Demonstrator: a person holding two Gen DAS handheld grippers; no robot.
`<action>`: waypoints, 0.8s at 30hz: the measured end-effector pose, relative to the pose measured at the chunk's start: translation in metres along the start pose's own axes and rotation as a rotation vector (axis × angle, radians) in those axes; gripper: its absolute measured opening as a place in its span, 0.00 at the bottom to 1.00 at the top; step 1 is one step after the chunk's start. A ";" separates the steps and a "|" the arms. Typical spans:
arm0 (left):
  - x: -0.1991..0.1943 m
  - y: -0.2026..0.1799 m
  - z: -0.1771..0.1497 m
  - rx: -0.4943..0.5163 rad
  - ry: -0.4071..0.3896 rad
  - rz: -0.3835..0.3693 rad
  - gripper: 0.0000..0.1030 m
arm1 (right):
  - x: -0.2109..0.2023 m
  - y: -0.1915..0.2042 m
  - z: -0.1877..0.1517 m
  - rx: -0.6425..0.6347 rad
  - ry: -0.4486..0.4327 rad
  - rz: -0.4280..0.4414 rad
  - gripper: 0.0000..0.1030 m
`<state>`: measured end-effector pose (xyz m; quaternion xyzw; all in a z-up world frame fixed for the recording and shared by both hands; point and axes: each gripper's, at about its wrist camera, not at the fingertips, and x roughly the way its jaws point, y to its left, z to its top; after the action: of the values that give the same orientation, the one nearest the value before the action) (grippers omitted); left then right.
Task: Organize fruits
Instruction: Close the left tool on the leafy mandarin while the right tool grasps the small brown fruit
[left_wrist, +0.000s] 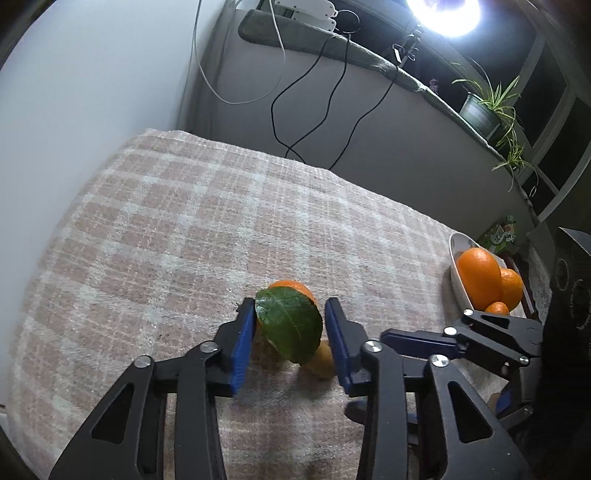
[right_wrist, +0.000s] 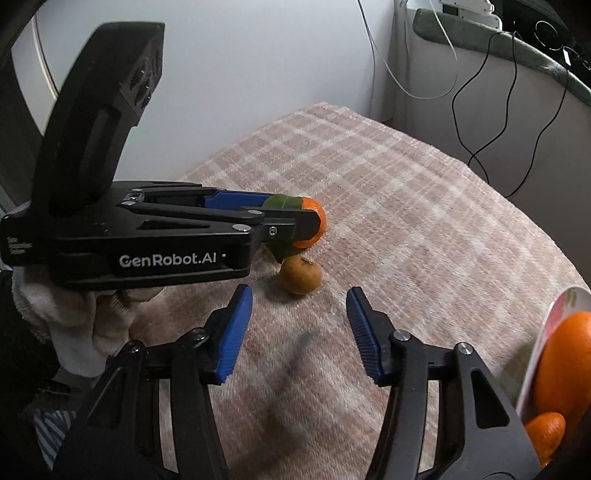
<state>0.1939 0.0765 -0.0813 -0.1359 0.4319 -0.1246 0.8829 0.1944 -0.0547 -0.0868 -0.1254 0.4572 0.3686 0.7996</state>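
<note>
Left gripper (left_wrist: 290, 326) pinching small round orange tangerine with green leaf (left_wrist: 291, 288), mid frame, on pink checked cloth (left_wrist: 184, 221). Light, soft-skinned; best held at round sides, not leaf. Right gripper (right_wrist: 299, 317) spread, empty. Only right view showing dull brownish-orange little fruit (right_wrist: 301, 275) whole; white bowl (left_wrist: 456, 280) of oranges at far right.

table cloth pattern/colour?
Pink-and-white plaid cloth, woven texture. Shows best in the left wrist view.
</note>
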 end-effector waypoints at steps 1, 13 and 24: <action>0.000 0.001 0.000 0.000 -0.002 0.000 0.31 | 0.003 0.001 0.002 0.001 0.005 0.000 0.49; 0.000 0.004 0.003 -0.003 -0.009 -0.008 0.28 | 0.024 -0.002 0.013 0.025 0.028 0.022 0.36; 0.004 0.001 0.003 0.014 0.000 -0.003 0.29 | 0.025 -0.001 0.012 0.027 0.031 0.035 0.28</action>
<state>0.1982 0.0764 -0.0827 -0.1305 0.4307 -0.1289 0.8837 0.2107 -0.0375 -0.1016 -0.1122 0.4768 0.3744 0.7873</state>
